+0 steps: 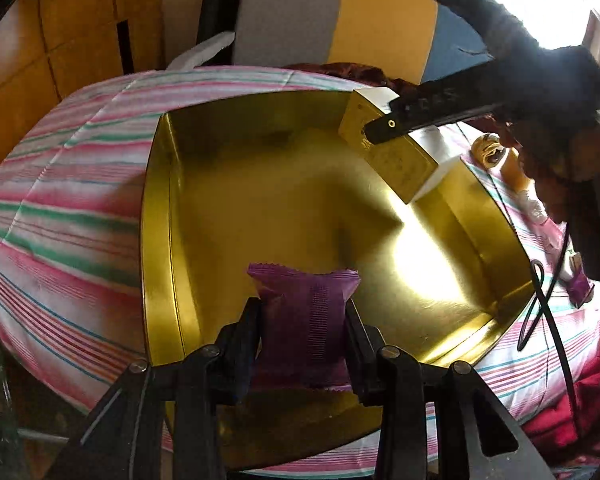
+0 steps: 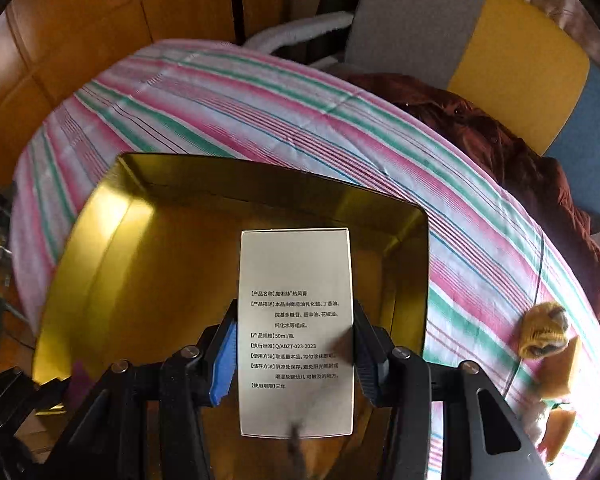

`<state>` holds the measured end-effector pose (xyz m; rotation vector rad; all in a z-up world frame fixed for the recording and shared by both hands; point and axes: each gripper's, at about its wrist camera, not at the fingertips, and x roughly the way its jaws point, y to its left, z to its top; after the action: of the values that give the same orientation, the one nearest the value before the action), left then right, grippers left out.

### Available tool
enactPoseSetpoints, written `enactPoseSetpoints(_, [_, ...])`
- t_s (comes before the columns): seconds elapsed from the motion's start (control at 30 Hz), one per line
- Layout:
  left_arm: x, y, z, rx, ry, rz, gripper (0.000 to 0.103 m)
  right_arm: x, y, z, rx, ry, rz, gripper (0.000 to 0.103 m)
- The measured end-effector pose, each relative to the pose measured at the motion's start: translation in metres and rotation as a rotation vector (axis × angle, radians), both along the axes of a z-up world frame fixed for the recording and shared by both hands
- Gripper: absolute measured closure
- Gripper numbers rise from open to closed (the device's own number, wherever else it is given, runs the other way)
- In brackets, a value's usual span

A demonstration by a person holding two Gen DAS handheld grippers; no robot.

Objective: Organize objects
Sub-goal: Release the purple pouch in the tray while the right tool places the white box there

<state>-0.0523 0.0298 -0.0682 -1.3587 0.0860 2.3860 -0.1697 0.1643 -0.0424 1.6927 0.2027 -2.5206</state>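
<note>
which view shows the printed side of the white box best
The right wrist view: the white box faces the camera flat, its printed text sharp, clamped in the right gripper over the gold tin. The left wrist view shows it only obliquely, gold-tinted and without legible text.

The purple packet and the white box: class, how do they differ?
The purple packet is a soft crinkled wrapper; the white box is a stiff carton with flat faces. The packet is dark purple; the box is pale with printed text. Both are held in a gripper over the gold tin.
</note>
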Motion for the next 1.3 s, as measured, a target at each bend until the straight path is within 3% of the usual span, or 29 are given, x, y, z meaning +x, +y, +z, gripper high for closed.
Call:
enactPoseSetpoints(0.47, [0.006,-0.004,0.001,-0.045,0.014,0.016,0.062,-0.023,0.023,-0.019,0.043,0.002,-0.083,0.051])
enactPoseSetpoints(0.6, [0.011,-0.004,0.004,-0.038,0.020,0.026,0.060,-0.019,0.024,-0.011,0.037,0.039,-0.081,0.040])
enactPoseSetpoints(0.7, [0.015,-0.005,0.007,-0.035,0.034,0.035,0.056,-0.009,0.026,0.003,0.018,0.090,-0.080,0.032])
enactPoseSetpoints(1.0, [0.028,-0.019,0.039,-0.007,0.134,0.103,0.040,0.045,0.023,0.042,-0.018,0.222,-0.084,0.032])
enactPoseSetpoints(1.17, [0.029,-0.022,0.059,-0.006,0.197,0.139,0.028,0.088,0.020,0.050,-0.050,0.267,-0.083,0.032])
enactPoseSetpoints(1.3, [0.034,-0.018,0.072,0.000,0.241,0.146,0.023,0.118,0.025,0.052,-0.069,0.288,-0.107,0.032])
